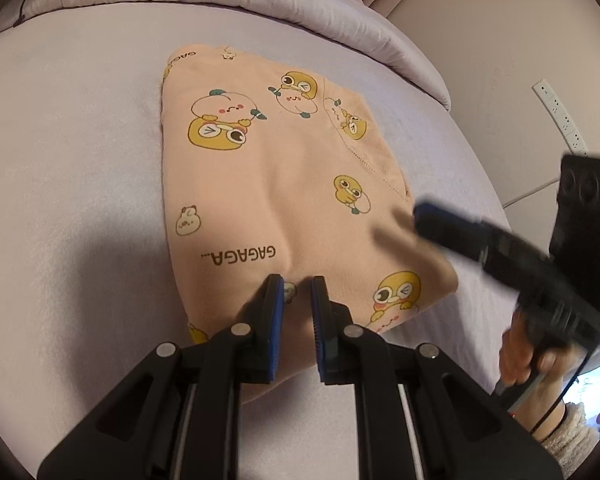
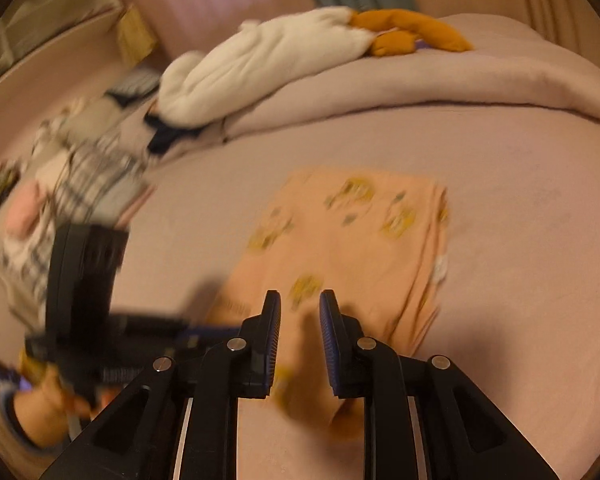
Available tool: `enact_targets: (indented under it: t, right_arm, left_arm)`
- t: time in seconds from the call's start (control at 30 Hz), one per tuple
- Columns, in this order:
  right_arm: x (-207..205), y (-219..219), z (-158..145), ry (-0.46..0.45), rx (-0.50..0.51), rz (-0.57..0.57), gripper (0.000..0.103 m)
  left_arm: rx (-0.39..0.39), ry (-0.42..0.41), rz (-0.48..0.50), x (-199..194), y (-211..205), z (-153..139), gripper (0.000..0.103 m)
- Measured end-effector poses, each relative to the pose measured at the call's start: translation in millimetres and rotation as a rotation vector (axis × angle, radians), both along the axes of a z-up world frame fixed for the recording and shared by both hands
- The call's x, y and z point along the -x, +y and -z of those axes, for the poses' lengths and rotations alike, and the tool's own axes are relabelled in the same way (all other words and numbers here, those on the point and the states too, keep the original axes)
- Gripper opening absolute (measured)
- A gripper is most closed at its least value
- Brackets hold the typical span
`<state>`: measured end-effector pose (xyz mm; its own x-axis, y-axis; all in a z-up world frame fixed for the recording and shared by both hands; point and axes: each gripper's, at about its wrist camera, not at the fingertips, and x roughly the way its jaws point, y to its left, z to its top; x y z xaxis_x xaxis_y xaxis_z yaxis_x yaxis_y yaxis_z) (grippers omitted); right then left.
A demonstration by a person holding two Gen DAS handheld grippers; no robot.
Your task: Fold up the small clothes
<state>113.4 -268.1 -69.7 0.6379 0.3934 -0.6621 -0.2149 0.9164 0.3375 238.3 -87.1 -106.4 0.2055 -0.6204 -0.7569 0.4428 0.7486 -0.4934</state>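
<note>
A peach garment (image 1: 260,168) printed with yellow cartoon ducks lies folded into a rough rectangle on the lilac bed sheet (image 1: 80,160). My left gripper (image 1: 297,280) is at its near edge, jaws nearly together and pinching a small ridge of the fabric. My right gripper (image 1: 420,220) comes in blurred over the garment's right edge, above a blurred flap of peach cloth. In the right wrist view the right gripper (image 2: 300,296) has its jaws a little apart above the garment (image 2: 340,232). Peach cloth shows in the gap, but the pads do not visibly press on it.
A rolled lilac duvet (image 1: 340,12) runs along the far side of the bed, with a white and orange plush toy (image 2: 280,52) on it. A heap of other clothes (image 2: 80,176) lies at the left. A hand (image 1: 524,356) holds the right gripper. A power strip (image 1: 558,114) hangs on the wall.
</note>
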Motion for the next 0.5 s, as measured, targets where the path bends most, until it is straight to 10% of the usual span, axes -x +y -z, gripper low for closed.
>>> enact_targets:
  t: [0.13, 0.5]
  right_arm:
    - [3, -2, 26, 0.069, 0.127, 0.031, 0.021]
    - [15, -24, 33, 0.092, 0.045, 0.087, 0.015]
  left_arm:
    - [-0.009, -0.005, 0.0, 4, 3, 2, 0.013]
    - [-0.052, -0.034, 0.002, 18, 7, 5, 0.013]
